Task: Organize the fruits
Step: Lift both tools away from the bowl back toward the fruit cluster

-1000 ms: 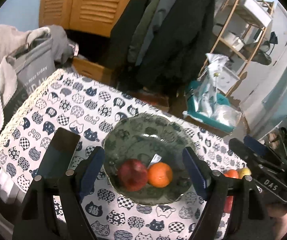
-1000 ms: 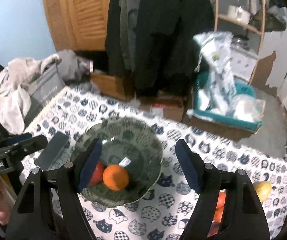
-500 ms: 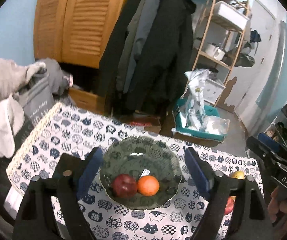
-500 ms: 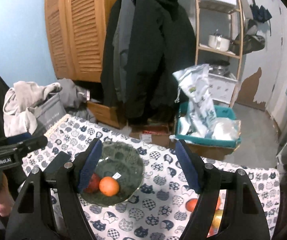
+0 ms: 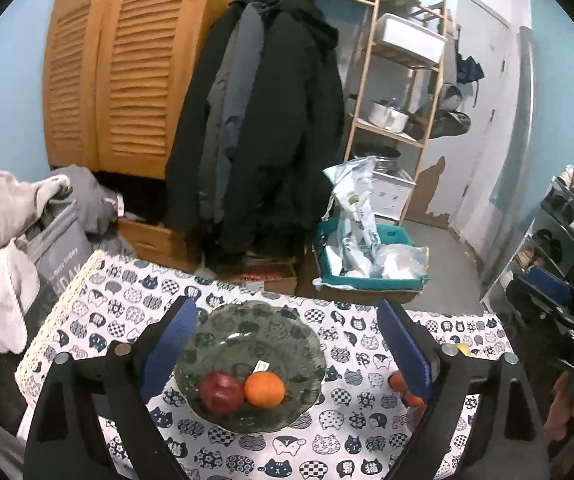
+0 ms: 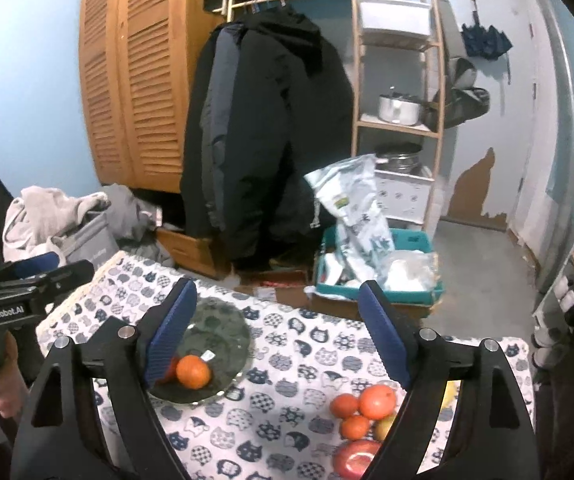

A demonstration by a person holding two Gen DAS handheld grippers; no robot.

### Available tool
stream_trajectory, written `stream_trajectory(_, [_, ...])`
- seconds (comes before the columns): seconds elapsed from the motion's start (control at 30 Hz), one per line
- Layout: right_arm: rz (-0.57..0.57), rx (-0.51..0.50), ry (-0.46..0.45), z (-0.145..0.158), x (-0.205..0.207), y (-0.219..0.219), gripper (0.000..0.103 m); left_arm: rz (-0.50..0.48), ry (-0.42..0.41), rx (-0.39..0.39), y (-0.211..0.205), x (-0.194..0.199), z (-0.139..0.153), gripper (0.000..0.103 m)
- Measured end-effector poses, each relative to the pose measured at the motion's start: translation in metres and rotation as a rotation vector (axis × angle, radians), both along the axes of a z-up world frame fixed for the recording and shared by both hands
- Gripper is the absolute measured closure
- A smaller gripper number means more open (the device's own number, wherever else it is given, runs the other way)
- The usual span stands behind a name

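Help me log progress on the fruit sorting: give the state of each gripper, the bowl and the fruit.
left gripper: open, empty
right gripper: open, empty
glass bowl: upright on the table, holds two fruits
red apple: in the bowl
orange: in the bowl, touching the apple
loose fruit pile: on the tablecloth, outside the bowl

You've pulled both grippers up and back from the table in the last second. Your left gripper [image 5: 287, 344] sat low over the glass bowl [image 5: 223, 328], which filled more of its view; now the bowl looks smaller and the whole coat rack [image 5: 263, 128] shows. Same with your right gripper [image 6: 277, 328]: the bowl has slid toward its left finger, and the loose fruit pile [image 6: 363, 412] on the tablecloth [image 6: 287, 364] is much more exposed.
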State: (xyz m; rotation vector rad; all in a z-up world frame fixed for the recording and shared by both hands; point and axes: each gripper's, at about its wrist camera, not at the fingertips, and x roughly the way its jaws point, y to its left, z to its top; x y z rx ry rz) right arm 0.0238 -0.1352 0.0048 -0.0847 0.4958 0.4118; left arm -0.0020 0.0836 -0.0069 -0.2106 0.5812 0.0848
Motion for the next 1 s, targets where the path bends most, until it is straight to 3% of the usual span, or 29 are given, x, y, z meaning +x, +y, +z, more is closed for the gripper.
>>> stream_trajectory(0.43, [-0.113,-0.014,-0.009,-0.004,-0.011,-0.061,0.016,-0.091,-0.009,0.045,-0.054,0.006,0.009,0.005])
stream_trajectory(1.0, [-0.287,0.012,0.075,-0.028,-0.009,-0.138,0.016,-0.226,0.093,0.064,-0.129,0.032,-0.015,0.004])
